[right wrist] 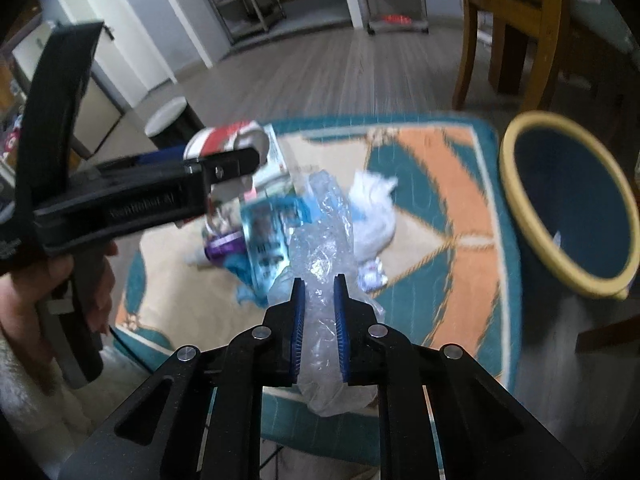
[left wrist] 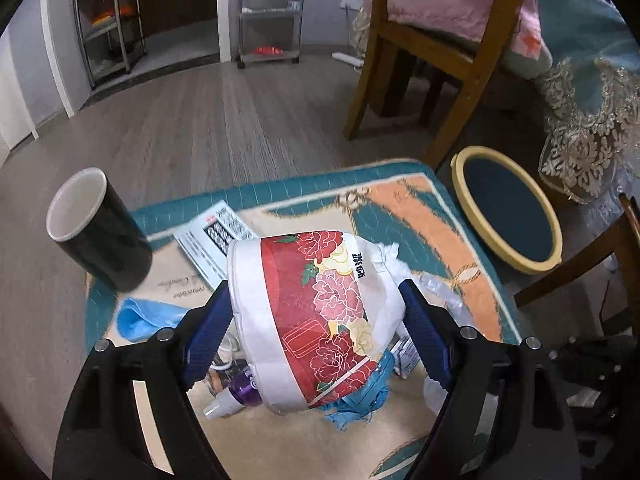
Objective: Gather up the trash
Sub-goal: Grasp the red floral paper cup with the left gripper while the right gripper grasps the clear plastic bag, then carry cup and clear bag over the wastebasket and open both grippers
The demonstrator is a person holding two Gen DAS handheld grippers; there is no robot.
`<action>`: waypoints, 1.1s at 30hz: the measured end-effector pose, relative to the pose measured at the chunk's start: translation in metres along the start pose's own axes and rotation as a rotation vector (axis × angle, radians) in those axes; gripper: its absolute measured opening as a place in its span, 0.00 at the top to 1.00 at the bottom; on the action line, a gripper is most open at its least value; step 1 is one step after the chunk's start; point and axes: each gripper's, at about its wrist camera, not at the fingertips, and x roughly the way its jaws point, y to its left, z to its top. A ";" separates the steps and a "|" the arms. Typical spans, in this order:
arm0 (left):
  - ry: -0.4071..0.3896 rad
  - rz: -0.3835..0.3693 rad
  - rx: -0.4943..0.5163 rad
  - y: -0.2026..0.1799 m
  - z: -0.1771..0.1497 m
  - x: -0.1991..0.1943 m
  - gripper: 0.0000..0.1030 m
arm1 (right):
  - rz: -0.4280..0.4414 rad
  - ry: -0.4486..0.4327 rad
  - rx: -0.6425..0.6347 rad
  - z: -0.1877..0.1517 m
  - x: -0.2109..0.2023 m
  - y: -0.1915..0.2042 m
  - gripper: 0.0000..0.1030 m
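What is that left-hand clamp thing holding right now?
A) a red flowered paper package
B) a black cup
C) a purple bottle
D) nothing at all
A: in the left wrist view the left gripper has its blue fingers pressed against both sides of the red flowered package, lifted above the rug, while the black cup and purple bottle lie apart.

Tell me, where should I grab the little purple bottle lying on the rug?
Grab the purple bottle around its round middle, coming straight down from above, probably with jaws across its width. It lies on its side on the rug, white cap pointing away from the pile, so the body is the widest free part. The floral wrapper in the left gripper overhangs it; move that first.
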 end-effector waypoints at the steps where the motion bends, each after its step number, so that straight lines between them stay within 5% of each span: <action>1: -0.011 0.002 0.010 -0.003 0.002 -0.004 0.22 | -0.006 -0.013 -0.005 0.003 -0.004 -0.001 0.85; 10: -0.089 -0.028 0.075 -0.032 0.029 -0.033 0.22 | -0.084 -0.194 0.072 0.049 -0.059 -0.054 0.85; 17: -0.107 -0.076 0.122 -0.075 0.063 -0.026 0.22 | -0.196 -0.294 0.226 0.083 -0.095 -0.149 0.85; 25: -0.091 -0.152 0.247 -0.154 0.095 0.010 0.21 | -0.284 -0.238 0.310 0.087 -0.071 -0.226 0.85; 33: 0.011 -0.178 0.378 -0.222 0.083 0.081 0.21 | -0.306 -0.140 0.364 0.075 -0.037 -0.272 0.85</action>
